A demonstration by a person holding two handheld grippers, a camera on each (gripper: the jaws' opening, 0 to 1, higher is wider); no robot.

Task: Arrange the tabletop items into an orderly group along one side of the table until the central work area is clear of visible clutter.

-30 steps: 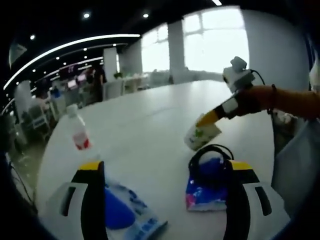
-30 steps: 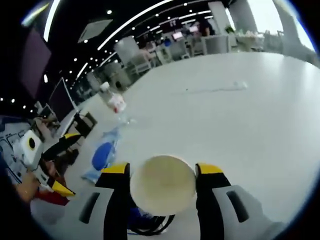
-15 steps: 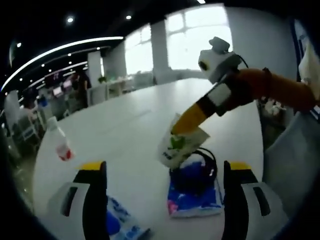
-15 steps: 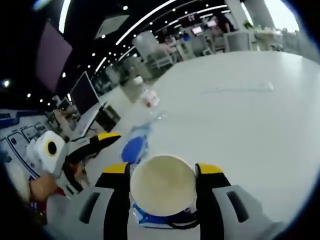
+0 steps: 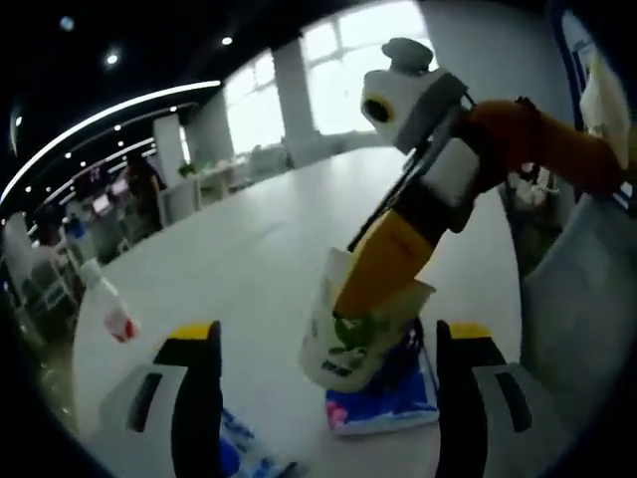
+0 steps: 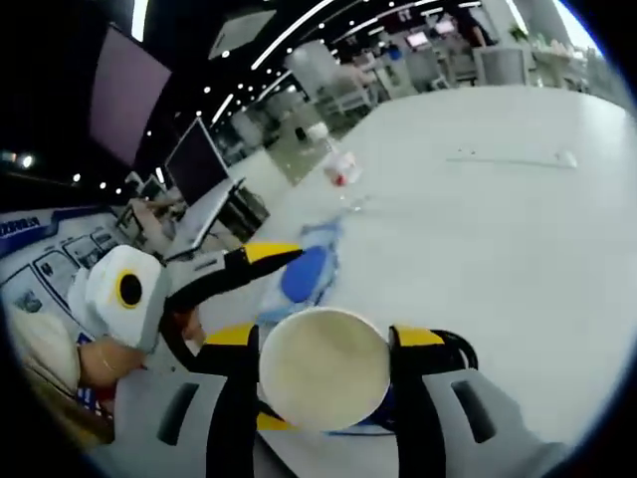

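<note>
Right claw clenched on white paper cup with green print, reaching in tilted, cup held above blue packet on white table, left claw released, jaws wide apart, low over table

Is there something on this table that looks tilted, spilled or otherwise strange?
Nothing looks spilled or broken. The paper cup is tilted, but only because the right claw holds it in the air above the blue packet. The bottle also leans, though the lens may cause that.
</note>
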